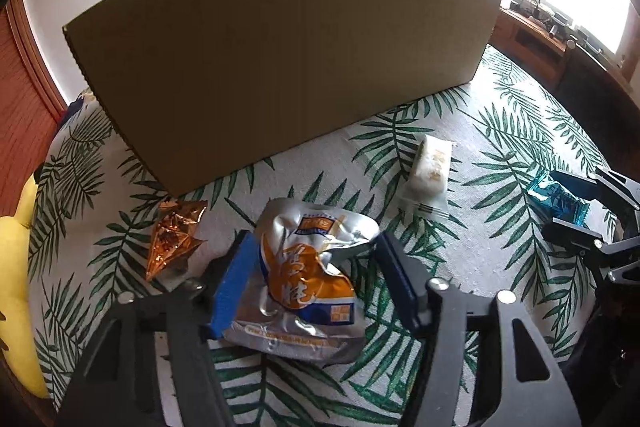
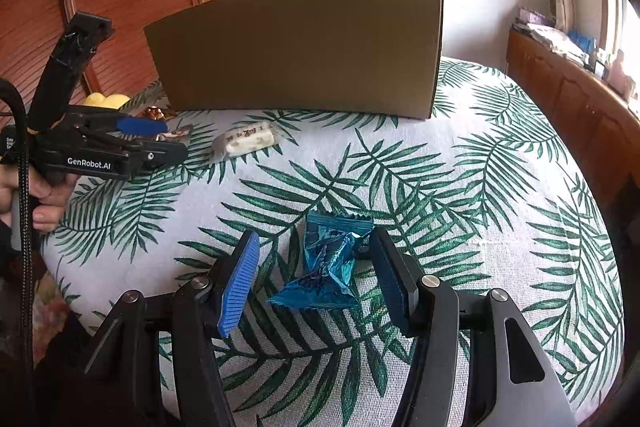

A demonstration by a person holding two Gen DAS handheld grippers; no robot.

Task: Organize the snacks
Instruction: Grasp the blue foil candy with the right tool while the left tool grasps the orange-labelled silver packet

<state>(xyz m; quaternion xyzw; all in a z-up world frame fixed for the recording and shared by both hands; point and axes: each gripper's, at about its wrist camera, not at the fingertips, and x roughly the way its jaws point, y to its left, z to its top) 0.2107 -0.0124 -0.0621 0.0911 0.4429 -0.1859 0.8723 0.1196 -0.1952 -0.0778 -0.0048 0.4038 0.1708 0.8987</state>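
Straddling a silver-orange pouch [image 1: 308, 283] before the cardboard box [image 1: 280, 55], left gripper [image 1: 316, 279] pads touch its edges. Right gripper [image 2: 316, 275] sits part-open around a blue wrapper [image 2: 328, 267]; grip unclear.

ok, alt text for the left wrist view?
The left gripper has its blue-padded fingers on either side of a crumpled silver and orange snack pouch lying on a palm-leaf tablecloth. A gold wrapper lies to its left, a white bar beyond, a cardboard box behind.

My two wrist cameras look down close over the cloth [image 1: 500, 147], both facing the box [image 1: 280, 59].
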